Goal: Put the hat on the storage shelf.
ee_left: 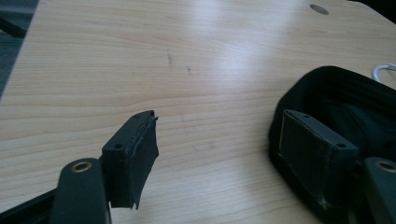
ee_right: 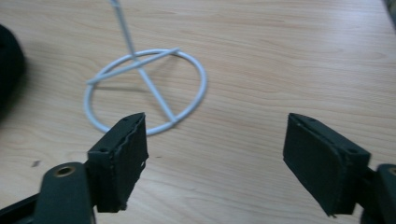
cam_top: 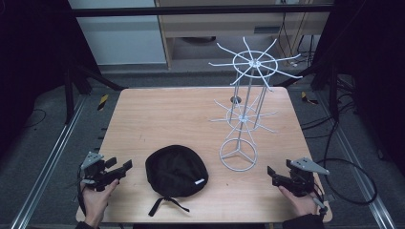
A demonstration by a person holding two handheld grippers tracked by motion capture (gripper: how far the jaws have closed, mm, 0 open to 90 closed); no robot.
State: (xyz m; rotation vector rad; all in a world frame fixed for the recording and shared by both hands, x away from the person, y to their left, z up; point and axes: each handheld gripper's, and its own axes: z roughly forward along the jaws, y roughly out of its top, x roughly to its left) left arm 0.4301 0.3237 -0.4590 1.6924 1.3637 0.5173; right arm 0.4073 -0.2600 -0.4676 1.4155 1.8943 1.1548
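Black cap (cam_top: 176, 171) between left hand-held gripper (cam_top: 125, 168), right hand-held gripper (cam_top: 271, 172).

Wooden table in a dim room

The table (cam_top: 157, 114) stands on grey floor (cam_top: 43, 143); beyond it a pale cabinet (cam_top: 119, 33), beside it metal rails (cam_top: 52, 157) and cables (cam_top: 348, 167).

Left gripper (cam_top: 125, 166): black body, grey three-cornered top plate | right gripper (cam_top: 270, 171): same build, black cable trailing | jaw pads black, frayed edges, brass-coloured screw bushings | sleeves dark.
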